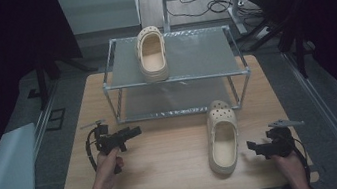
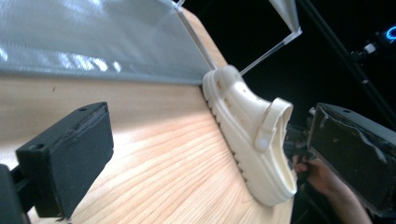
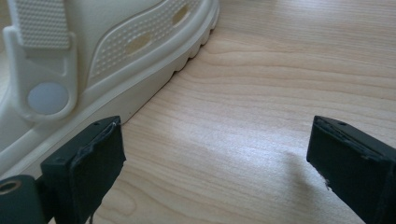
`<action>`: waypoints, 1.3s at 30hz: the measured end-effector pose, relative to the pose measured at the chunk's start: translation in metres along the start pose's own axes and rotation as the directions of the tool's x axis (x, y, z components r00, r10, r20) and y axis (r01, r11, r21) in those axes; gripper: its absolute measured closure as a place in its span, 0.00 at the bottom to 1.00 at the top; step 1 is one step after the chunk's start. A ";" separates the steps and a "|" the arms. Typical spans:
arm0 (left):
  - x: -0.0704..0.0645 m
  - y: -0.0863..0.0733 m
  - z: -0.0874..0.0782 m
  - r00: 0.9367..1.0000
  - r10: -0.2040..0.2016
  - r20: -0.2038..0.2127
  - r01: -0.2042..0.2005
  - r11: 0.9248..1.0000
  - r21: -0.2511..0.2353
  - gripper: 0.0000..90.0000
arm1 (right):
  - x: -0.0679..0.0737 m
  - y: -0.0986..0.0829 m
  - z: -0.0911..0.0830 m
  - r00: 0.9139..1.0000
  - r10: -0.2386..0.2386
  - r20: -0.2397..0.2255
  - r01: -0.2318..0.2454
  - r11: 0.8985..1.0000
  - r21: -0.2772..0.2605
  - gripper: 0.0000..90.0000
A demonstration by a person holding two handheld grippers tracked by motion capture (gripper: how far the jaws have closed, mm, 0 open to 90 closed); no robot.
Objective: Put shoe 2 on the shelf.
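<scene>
Right gripper [image 1: 254, 146], jaws spread wide and empty beside the cream foam clog [image 1: 222, 137], looks set for its light, springy heel-side wall; left gripper [image 1: 131, 132] gapes empty too.

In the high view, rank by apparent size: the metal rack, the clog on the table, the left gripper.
1. metal rack
2. clog on the table
3. left gripper, clearly the smallest.

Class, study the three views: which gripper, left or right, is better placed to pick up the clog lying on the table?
Right. The right gripper sits open just beside the heel of the clog on the table. The left gripper, also open, is farther off across bare wood.
</scene>
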State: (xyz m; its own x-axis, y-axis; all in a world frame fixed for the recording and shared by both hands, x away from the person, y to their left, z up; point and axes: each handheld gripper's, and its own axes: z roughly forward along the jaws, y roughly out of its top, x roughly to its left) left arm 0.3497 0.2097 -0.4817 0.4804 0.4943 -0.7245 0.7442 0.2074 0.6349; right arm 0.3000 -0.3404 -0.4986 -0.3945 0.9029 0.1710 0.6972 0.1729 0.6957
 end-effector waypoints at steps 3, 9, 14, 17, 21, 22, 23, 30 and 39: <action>0.003 -0.007 0.003 0.999 0.031 -0.043 -0.030 0.999 0.037 0.00 | 0.001 0.000 -0.001 1.000 -0.002 -0.004 0.002 1.000 0.004 0.05; 0.004 -0.019 0.013 0.970 0.165 -0.181 -0.141 0.980 0.137 0.00 | 0.007 0.002 -0.005 1.000 -0.021 -0.021 0.021 1.000 0.012 0.04; 0.004 -0.025 0.016 0.932 0.233 -0.277 -0.184 0.964 0.191 0.01 | 0.011 0.003 -0.008 0.999 -0.030 -0.030 0.030 0.999 0.014 0.04; 0.004 -0.028 0.018 0.898 0.286 -0.334 -0.215 0.948 0.233 0.01 | 0.013 0.004 -0.011 0.999 -0.033 -0.042 0.034 0.999 0.009 0.04; 0.000 -0.031 0.022 0.829 0.366 -0.424 -0.259 0.922 0.289 0.00 | 0.021 0.008 -0.013 0.997 -0.031 -0.067 0.031 0.999 -0.010 0.05; 0.000 -0.031 0.022 0.829 0.366 -0.424 -0.259 0.922 0.289 0.00 | 0.021 0.008 -0.013 0.997 -0.031 -0.067 0.031 0.999 -0.010 0.05; 0.000 -0.031 0.022 0.816 0.380 -0.437 -0.265 0.916 0.302 0.00 | 0.023 0.008 -0.014 0.997 -0.033 -0.071 0.032 0.999 -0.011 0.05; 0.000 -0.032 0.023 0.765 0.415 -0.493 -0.275 0.902 0.333 0.00 | 0.039 0.019 -0.006 0.994 -0.032 -0.108 0.030 0.999 -0.017 0.06; 0.000 -0.033 0.024 0.744 0.430 -0.511 -0.277 0.895 0.351 0.00 | 0.055 0.033 0.021 0.995 -0.062 -0.074 0.066 0.997 0.051 0.15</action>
State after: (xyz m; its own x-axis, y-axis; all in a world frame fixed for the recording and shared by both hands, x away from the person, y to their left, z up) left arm 0.3363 0.1821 -0.5091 0.4407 0.8883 -0.1291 0.6957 -0.2471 0.6745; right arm 0.3138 -0.2767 -0.4804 -0.4803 0.8588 0.1783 0.6990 0.2520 0.6692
